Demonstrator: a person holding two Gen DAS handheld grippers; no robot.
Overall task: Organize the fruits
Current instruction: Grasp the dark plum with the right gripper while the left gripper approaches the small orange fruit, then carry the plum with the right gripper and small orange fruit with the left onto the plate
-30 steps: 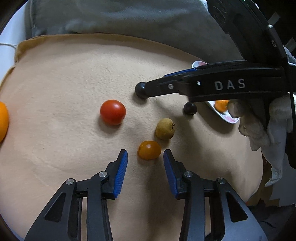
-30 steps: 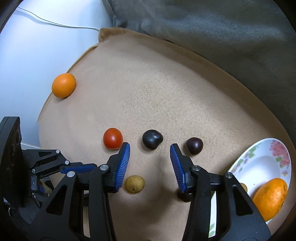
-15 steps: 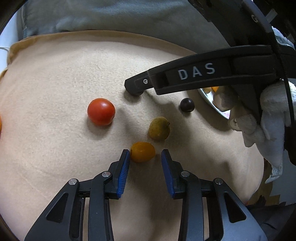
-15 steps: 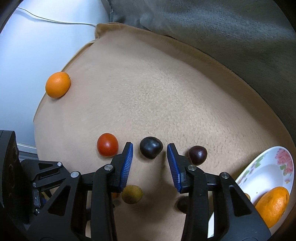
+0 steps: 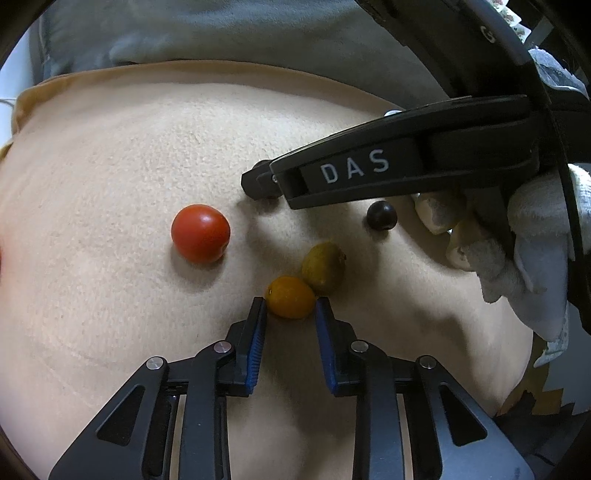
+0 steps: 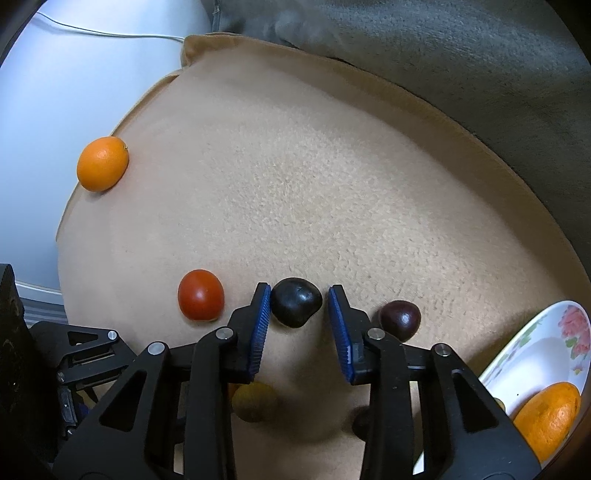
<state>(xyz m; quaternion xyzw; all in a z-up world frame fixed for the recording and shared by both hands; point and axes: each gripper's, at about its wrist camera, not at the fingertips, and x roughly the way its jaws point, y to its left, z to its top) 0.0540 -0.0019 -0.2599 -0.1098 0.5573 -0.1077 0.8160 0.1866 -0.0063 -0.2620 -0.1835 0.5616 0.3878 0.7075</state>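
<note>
My left gripper (image 5: 290, 304) is open, its blue pads either side of a small orange kumquat (image 5: 290, 297) on the tan blanket (image 5: 110, 155). A brownish-green fruit (image 5: 324, 267) touches the kumquat behind it. My right gripper (image 6: 296, 293) is open around a dark chestnut (image 6: 295, 302), its left pad touching it. A red tomato (image 6: 200, 294) lies to its left and also shows in the left wrist view (image 5: 200, 233). A second dark chestnut (image 6: 400, 319) lies to the right. A floral plate (image 6: 535, 354) holds an orange (image 6: 548, 413).
A loose orange (image 6: 102, 163) sits at the blanket's far left edge. A grey cushion (image 6: 443, 55) lies behind the blanket. The right gripper's arm marked DAS (image 5: 388, 170) crosses the left wrist view. A white cable (image 6: 110, 34) runs along the wall.
Both grippers moved forward and their jaws narrowed. The kumquat now sits between the left pads, and the dark chestnut between the right pads.
</note>
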